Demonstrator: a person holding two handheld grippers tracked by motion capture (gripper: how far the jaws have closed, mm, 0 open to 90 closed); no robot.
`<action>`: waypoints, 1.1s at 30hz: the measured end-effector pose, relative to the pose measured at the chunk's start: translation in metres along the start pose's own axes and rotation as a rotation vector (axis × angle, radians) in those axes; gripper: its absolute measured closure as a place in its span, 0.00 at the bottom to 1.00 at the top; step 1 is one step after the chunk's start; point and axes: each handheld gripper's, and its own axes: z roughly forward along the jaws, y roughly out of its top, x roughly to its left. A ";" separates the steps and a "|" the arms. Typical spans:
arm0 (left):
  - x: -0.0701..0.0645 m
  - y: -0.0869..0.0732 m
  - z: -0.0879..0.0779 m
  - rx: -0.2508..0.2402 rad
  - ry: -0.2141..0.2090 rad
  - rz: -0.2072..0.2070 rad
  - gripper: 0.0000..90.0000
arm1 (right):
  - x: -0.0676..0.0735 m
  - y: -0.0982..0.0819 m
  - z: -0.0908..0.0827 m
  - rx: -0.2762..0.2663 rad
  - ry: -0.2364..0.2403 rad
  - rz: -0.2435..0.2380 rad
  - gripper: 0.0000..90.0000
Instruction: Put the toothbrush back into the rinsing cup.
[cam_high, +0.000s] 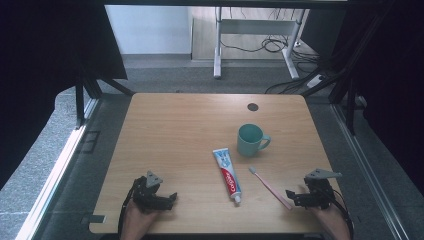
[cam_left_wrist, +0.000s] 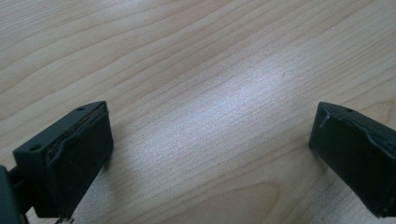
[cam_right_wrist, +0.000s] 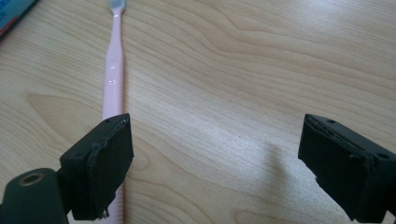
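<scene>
Pink and thin, the toothbrush (cam_high: 270, 188) lies flat on the table (cam_high: 175, 130), close to the near edge. The right gripper (cam_high: 294, 198) sits just at its handle end. Its jaws are wide open and hold nothing. In the right gripper view the toothbrush (cam_right_wrist: 114, 79) runs under the left jaw, not between the two. So this looks like the start of picking it up. I think the gripper must slide sideways a little, so the handle lies between the jaws, and then squeeze.

The left gripper (cam_high: 167, 199) rests near the other front corner, well apart from everything. Its jaws are wide open too, with only bare wood between them.

Just to the left of the toothbrush lies a tube of toothpaste (cam_high: 227, 174), near but not touching. Farther back stands a green cup (cam_high: 250, 140) with its handle to the right. Nothing blocks the way to the handle, though the flat handle may be hard to pinch.
</scene>
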 end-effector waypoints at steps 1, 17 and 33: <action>0.000 0.000 0.000 0.000 0.000 0.000 0.00 | 0.001 0.001 0.000 0.003 0.002 0.000 0.11; 0.000 0.000 0.000 0.002 0.001 0.000 0.00 | 0.012 0.018 0.008 0.099 0.058 -0.014 0.14; 0.000 0.000 0.000 0.001 0.002 0.000 0.00 | 0.021 0.039 0.021 0.206 0.111 -0.068 0.18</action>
